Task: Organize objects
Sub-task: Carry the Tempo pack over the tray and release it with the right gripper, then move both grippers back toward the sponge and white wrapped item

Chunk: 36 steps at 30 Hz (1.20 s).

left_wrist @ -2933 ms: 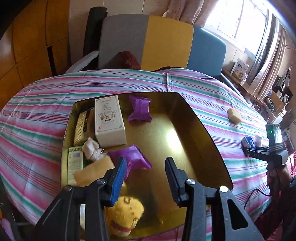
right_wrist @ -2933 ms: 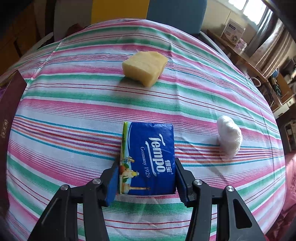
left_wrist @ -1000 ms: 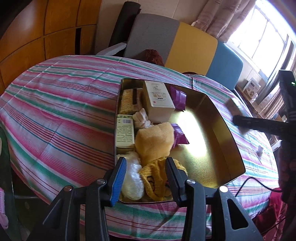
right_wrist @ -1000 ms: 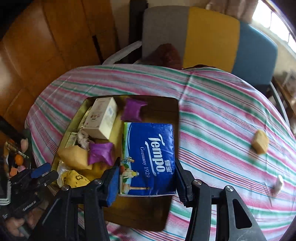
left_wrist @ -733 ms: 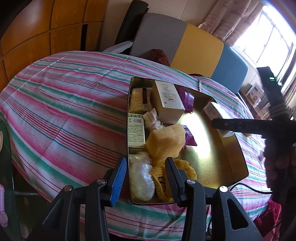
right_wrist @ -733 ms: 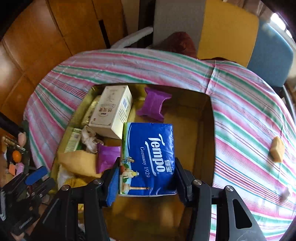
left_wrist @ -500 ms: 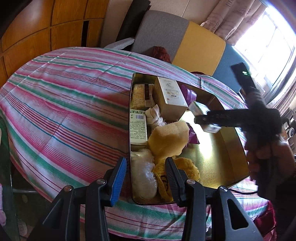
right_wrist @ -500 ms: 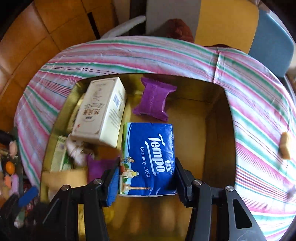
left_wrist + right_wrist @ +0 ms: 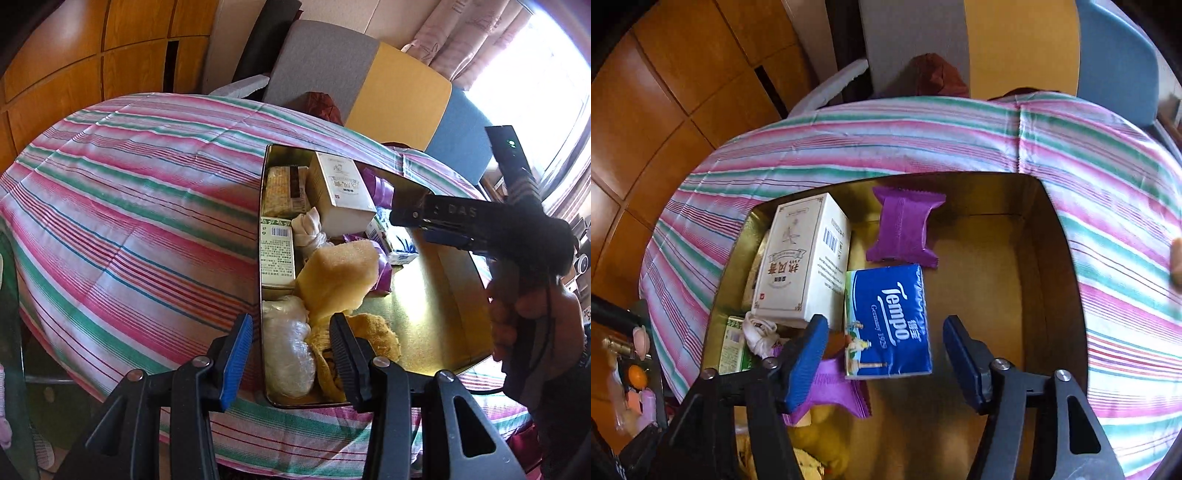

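Note:
A gold metal tin (image 9: pixel 1049 295) sits on the striped tablecloth. My right gripper (image 9: pixel 886 354) is open above it, and the blue Tempo tissue pack (image 9: pixel 886 321) lies free between its jaws on the tin floor, beside a white box (image 9: pixel 801 258) and a purple packet (image 9: pixel 905 229). In the left wrist view the tissue pack (image 9: pixel 395 247) lies below the right gripper (image 9: pixel 410 218). My left gripper (image 9: pixel 291 350) is open and empty over the tin's near corner (image 9: pixel 267 400), above a clear bag (image 9: pixel 288 350) and a yellow sponge (image 9: pixel 340 277).
The tin also holds a second purple packet (image 9: pixel 834 387), a green box (image 9: pixel 277 254), a white cloth knot (image 9: pixel 310 229) and a yellow knit item (image 9: pixel 373 339). Chairs in grey, yellow and blue (image 9: pixel 399 92) stand behind the table. A small yellow piece (image 9: pixel 1176 258) lies on the cloth at right.
My right gripper carried the tissue pack from the tablecloth over the tin, then opened and let it go onto the tin floor. My left gripper drew back to the tin's near corner.

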### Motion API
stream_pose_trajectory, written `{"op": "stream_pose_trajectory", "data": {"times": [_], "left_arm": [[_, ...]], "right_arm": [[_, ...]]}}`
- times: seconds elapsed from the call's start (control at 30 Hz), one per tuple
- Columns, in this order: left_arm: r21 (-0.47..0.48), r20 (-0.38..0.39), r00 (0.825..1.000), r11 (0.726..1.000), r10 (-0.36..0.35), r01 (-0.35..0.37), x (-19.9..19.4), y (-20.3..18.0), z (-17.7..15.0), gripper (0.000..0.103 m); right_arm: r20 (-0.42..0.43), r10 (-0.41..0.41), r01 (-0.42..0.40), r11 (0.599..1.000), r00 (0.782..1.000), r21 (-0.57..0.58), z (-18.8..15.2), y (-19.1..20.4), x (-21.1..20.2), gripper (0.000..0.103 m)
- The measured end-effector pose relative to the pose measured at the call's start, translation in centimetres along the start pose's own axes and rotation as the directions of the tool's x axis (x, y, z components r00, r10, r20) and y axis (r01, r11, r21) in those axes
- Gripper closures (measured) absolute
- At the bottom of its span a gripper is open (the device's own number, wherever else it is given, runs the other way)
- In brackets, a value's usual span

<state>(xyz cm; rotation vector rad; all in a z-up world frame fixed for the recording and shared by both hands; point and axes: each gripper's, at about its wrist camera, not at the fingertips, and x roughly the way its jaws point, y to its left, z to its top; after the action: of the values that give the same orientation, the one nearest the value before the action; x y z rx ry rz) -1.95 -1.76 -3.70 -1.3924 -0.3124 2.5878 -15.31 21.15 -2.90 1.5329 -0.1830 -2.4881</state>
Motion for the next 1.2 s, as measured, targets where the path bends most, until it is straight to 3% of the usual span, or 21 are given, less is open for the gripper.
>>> {"op": "stream_pose_trajectory", "data": {"times": [0.23, 0.43, 0.63, 0.9, 1.2], "left_arm": [[0.017, 0.014, 1.0, 1.0, 0.006, -0.006, -0.8, -0.5, -0.1, 0.059], [0.03, 0.021, 1.0, 0.999, 0.015, -0.016, -1.4, -0.9, -0.2, 0.059], [0.08, 0.052, 0.998, 0.996, 0.037, -0.041, -2.3, -1.9, -0.3, 0.059], [0.133, 0.05, 0.998, 0.991, 0.026, -0.033, -2.4, -3.9, -0.3, 0.059], [0.213, 0.03, 1.0, 0.977, -0.001, -0.005, -2.0, -7.2, -0.4, 0.059]], "right_arm": [[0.048, -0.005, 0.006, 1.0, 0.999, -0.03, -1.9, 0.1, -2.8, 0.025], [0.087, -0.013, 0.02, 0.997, 0.996, -0.077, -4.1, 0.3, -5.0, 0.022], [0.114, -0.034, 0.041, 0.998, 0.993, -0.054, -6.1, -0.9, -6.9, 0.021], [0.141, -0.073, 0.076, 0.997, 0.987, -0.012, -8.1, -4.4, -9.2, 0.02], [0.154, -0.154, 0.14, 0.985, 0.976, 0.099, -9.5, -11.2, -11.6, 0.019]]}}
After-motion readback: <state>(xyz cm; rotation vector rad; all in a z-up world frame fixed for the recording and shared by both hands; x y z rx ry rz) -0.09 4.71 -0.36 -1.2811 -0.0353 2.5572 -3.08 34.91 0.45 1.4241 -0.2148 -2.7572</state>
